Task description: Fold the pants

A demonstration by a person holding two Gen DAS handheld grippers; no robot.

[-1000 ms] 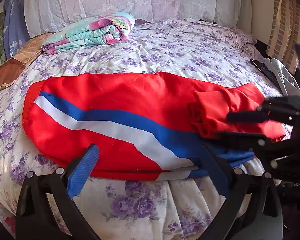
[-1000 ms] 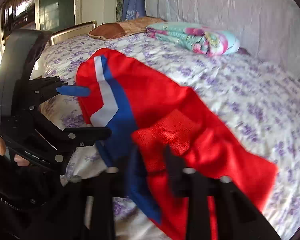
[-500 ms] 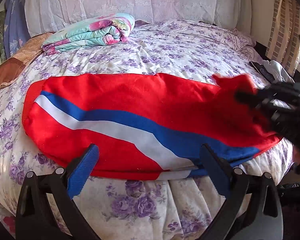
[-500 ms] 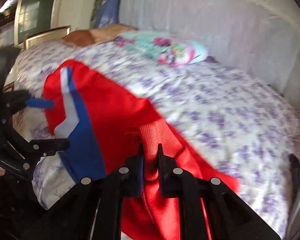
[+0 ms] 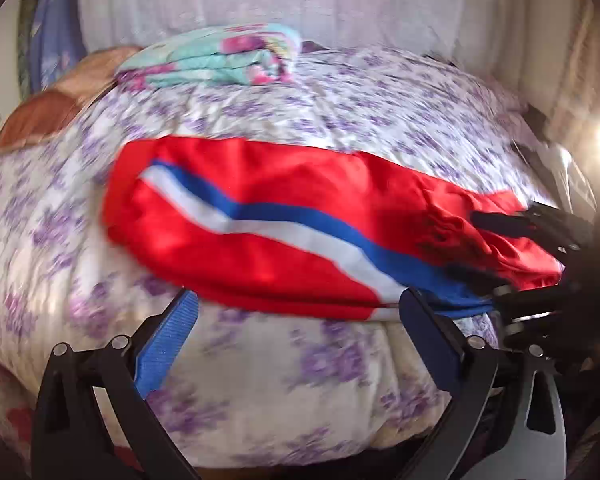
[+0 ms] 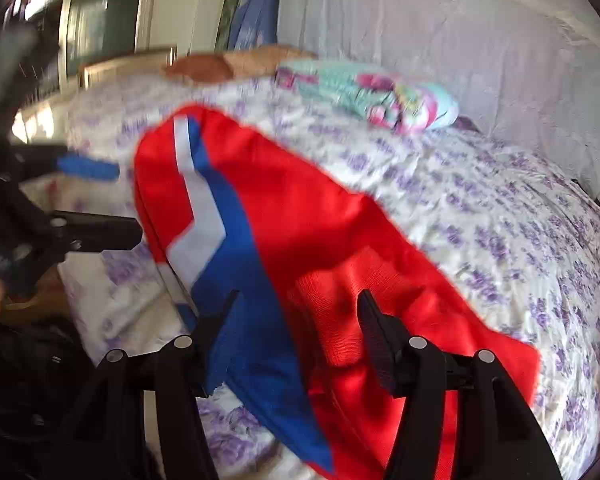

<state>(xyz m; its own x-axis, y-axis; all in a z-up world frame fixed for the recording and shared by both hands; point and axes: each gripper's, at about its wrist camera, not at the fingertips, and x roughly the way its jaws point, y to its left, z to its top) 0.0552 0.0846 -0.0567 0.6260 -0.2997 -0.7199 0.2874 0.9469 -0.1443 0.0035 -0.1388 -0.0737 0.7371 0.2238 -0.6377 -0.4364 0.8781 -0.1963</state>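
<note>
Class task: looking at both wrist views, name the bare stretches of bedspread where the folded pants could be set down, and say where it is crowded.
Free: the bedspread between the red pants and the folded blanket, and the stretch toward the wall. Crowded: the near edge, where the left gripper and right gripper, both jaws open, flank the pants.

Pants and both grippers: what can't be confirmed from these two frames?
- Pants: near hem under the right gripper, cut off by the right wrist view's bottom edge.
- Left gripper: open; motion blur hides whether the fingers touch the bedspread.
- Right gripper: open; contact with the cloth is unclear.
</note>
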